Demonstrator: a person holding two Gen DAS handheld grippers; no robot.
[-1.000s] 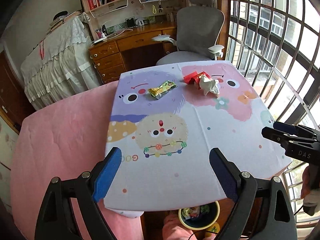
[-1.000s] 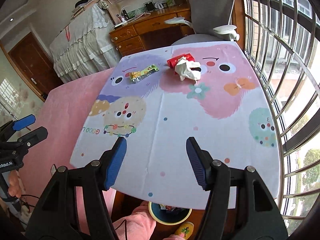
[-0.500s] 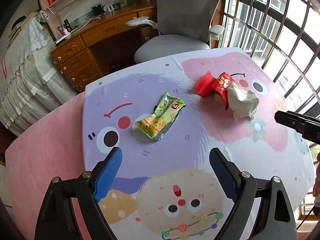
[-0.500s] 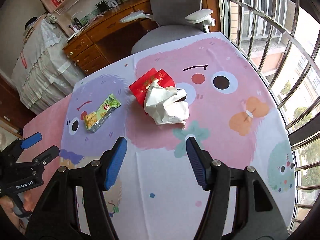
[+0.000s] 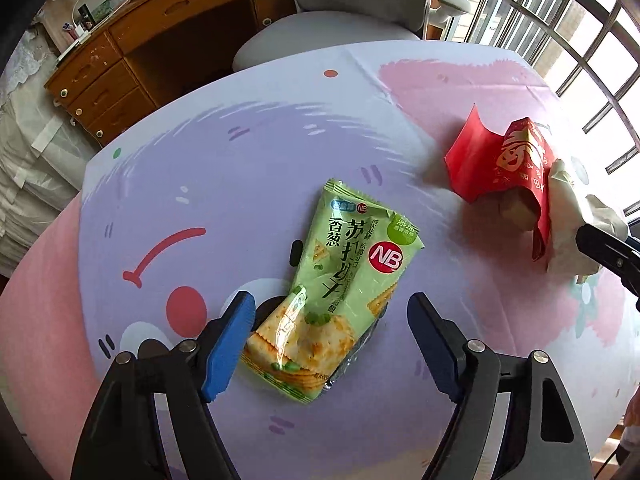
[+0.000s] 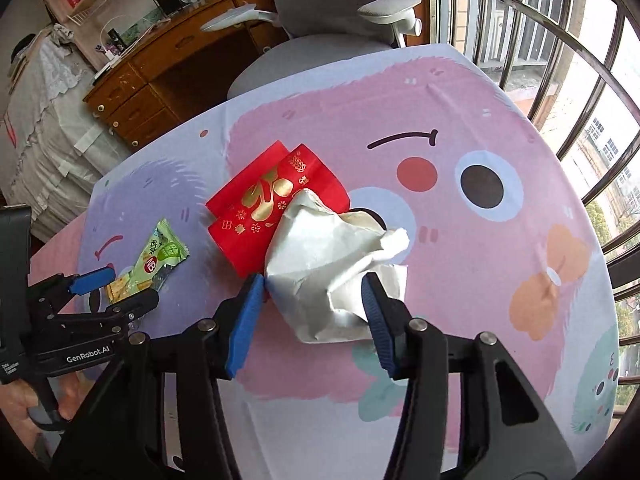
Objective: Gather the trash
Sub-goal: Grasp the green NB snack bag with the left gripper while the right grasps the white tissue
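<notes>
A: With both tools down near the cloth, which piece sits inside which pair of fingers?

B: The left gripper is spread wide, its blue pads either side of the near end of the green cracker packet. The left pad is just beside the packet's edge; the right pad stands apart from it. Nothing is pinched yet.

A: And the packet's long axis?

B: It runs away from the tool, leaning up and a little to the right in the left wrist view — so the fingers straddle it across its narrow width, which I judge the easy way to close on it.

A: The other side?

B: The right gripper is also open, though less so, with the crumpled white tissue bulging between its pads. The pads look close against the paper's sides; whether they press it I cannot tell. Just beyond the tissue, partly under it, lies the red packet, up and to the left of the tool.

A: Which hand is nearer the red one?

B: The right, clearly; from the left wrist view the red packet is well off to the right of the cracker packet.

A: Pose?

B: Both tools point forward and down over the cartoon tablecloth, side by side — the left gripper shows low at the left of the right wrist view.
</notes>
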